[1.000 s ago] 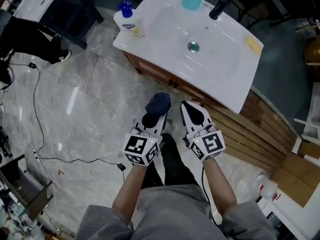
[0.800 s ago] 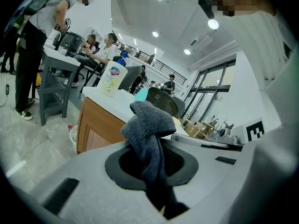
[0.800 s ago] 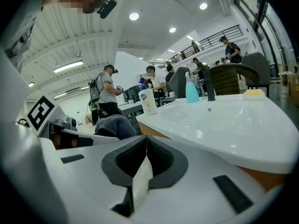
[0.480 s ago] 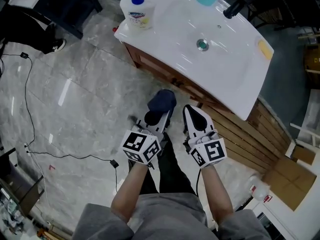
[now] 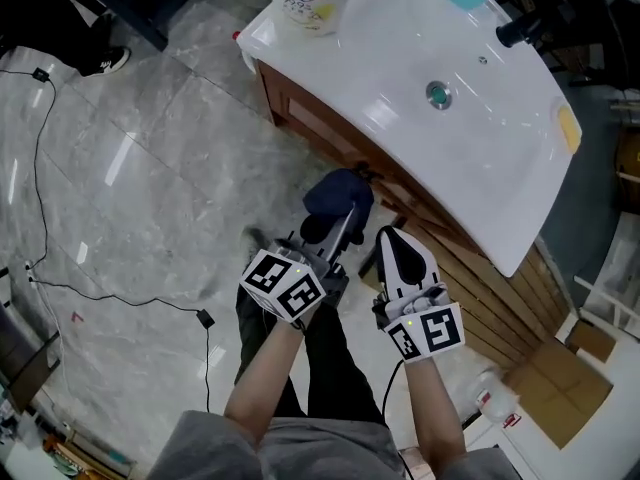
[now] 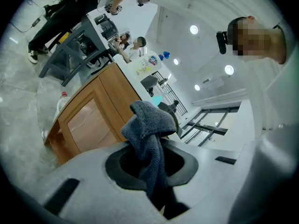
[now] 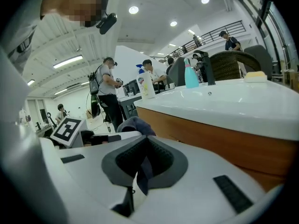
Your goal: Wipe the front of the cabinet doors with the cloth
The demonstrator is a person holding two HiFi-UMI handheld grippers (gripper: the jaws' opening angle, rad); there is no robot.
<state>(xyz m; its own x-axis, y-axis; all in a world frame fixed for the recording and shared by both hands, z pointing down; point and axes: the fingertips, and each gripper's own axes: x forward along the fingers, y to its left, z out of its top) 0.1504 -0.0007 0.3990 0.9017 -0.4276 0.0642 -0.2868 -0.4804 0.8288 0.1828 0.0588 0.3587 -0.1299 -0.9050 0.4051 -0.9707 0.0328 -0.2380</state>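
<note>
Noted dark blue terry cloth (image 5: 338, 196) clamped in closed left hand-held gripper (image 5: 343, 223) near brown wooden cabinet doors (image 5: 322, 128), right hand-held gripper (image 5: 396, 242) pinched together; judged flat, even pressure best.

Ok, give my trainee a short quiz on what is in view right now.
1. Which claw grips the cloth? A. left B. right C. neither
2. True or false: the white bottle stands on the floor.
3. What is the cabinet under the sink made of?

Key: 1. A, the left claw. 2. False, it stands on the sink's corner. 3. Wood.
</note>
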